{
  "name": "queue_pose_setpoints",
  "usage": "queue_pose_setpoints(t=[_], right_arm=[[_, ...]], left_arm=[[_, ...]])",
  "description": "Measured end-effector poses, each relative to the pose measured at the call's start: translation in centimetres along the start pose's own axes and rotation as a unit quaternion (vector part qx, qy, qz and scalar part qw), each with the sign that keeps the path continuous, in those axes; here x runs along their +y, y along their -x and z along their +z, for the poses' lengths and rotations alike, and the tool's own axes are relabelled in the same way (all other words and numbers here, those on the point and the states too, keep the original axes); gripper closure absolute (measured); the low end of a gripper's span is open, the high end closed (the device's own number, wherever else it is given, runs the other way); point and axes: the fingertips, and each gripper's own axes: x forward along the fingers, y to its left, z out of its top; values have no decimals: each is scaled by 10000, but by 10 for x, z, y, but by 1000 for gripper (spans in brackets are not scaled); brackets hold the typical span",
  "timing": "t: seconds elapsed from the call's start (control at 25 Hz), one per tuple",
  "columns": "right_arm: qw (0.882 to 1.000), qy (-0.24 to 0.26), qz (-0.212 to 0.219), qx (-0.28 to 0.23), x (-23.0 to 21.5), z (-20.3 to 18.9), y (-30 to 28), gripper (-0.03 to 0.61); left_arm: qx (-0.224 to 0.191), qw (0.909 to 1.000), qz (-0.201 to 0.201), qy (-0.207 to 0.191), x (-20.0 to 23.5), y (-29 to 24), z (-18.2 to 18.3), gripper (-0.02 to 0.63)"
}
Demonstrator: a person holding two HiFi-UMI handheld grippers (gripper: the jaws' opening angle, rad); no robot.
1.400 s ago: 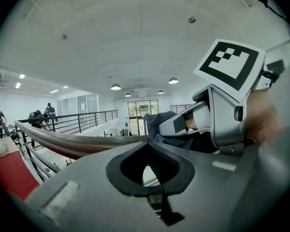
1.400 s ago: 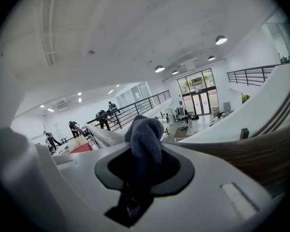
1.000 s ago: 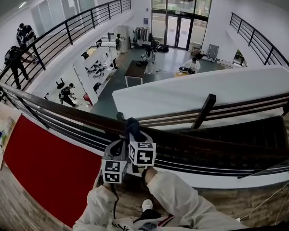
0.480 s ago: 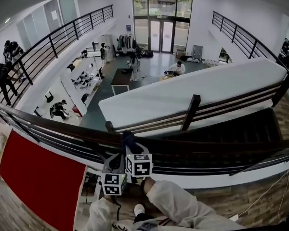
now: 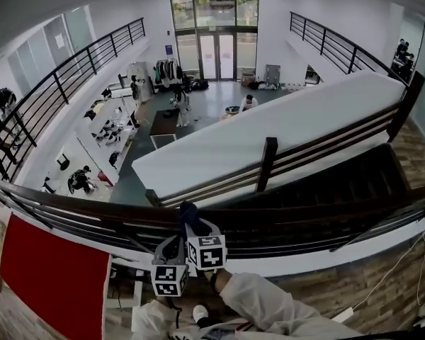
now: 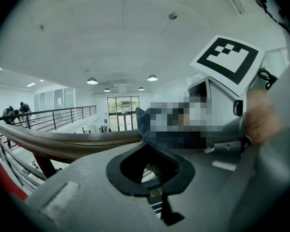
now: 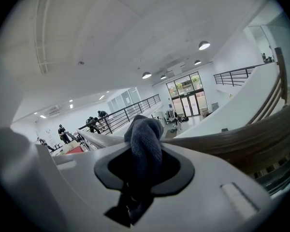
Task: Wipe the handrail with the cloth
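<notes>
A dark wooden handrail runs across the head view on top of black railing bars. A dark blue cloth is draped over it near the middle. My right gripper is shut on the cloth and holds it against the rail. In the right gripper view the cloth bulges out between the jaws, with the handrail just behind. My left gripper hangs close beside the right one, just below the rail. In the left gripper view its jaws are shut with nothing in them, the handrail and a corner of cloth ahead.
Beyond the rail is a drop to a lower hall with people and tables. A white slab and a stair railing post lie behind. A red mat is at my lower left, wooden floor at right.
Both grippers and the cloth have slid to the right along the handrail; the stair post and red mat have shifted left in view. The right gripper stays shut on the cloth.
</notes>
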Motion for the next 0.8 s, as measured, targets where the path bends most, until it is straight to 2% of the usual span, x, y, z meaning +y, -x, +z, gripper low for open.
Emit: queue_pose_setpoints(t=[0.48,0.8], right_arm=[[9994,-164,-217,-211,-87,8,57,488],[9983,-218,-442,-323,-148,21,94,488]], left_arm=[[-80,9982,-557,-230,-104,-36,17,612],[-4,9956,-912,-231,-169,-56,30,612]])
